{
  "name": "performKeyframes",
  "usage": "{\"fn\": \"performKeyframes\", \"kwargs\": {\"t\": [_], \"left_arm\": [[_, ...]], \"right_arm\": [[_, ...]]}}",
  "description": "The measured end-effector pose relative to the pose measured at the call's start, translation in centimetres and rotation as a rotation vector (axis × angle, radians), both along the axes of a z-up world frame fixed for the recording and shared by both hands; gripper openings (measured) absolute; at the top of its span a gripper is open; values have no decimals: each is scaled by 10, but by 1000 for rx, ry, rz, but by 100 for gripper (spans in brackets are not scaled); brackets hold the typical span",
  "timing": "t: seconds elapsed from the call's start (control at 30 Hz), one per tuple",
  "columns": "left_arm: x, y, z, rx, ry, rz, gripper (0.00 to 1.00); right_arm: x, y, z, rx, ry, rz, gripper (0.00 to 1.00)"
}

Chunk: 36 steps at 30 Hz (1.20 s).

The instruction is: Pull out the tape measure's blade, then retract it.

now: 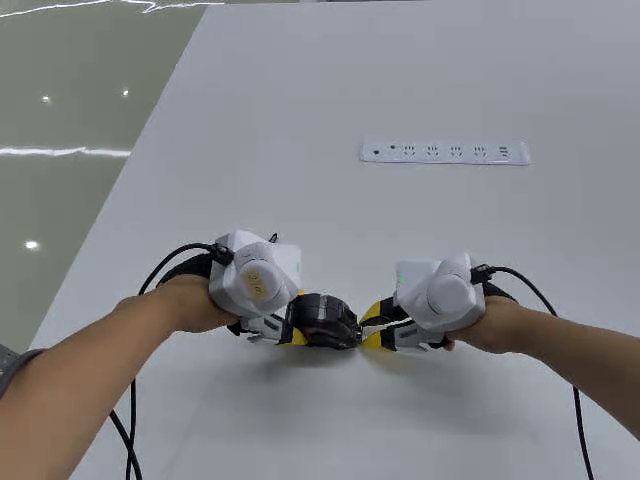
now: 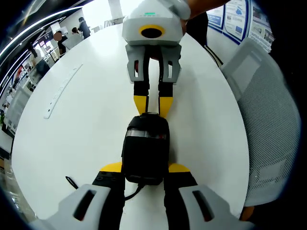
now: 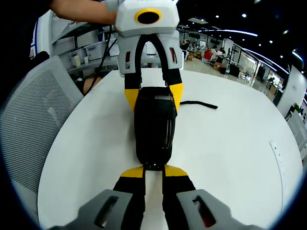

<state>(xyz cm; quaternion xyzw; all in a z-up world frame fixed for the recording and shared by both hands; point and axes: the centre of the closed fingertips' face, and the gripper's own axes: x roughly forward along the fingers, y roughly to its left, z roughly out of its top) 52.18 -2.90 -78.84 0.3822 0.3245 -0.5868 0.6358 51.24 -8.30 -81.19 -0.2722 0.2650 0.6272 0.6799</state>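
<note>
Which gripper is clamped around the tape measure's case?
The left gripper: its jaws grip both sides of the black tape measure, while the right gripper has its jaws close together at the case's end.

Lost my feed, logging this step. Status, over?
Left gripper clamped on tape measure body. Right gripper jaws narrow at its mouth, hold unclear. Tape not drawn out. Power strip well beyond.

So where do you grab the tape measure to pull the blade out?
Probably the little tip at the tape measure's narrow end, coming straight on from the side opposite the left hand-held gripper, which clamps the case's flanks. That end faces the right hand-held gripper.
</note>
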Motion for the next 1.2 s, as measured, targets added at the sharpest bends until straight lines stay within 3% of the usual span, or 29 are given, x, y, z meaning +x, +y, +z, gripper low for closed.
{"fn": "performKeyframes", "kwargs": {"t": [0.53,1.2], "left_arm": [[2,1,-1,-5,7,15,26],[0,3,-1,-4,13,23,26]], "right_arm": [[3,0,0,24,25,-46,12],[-1,0,4,31,27,-23,9]]}}
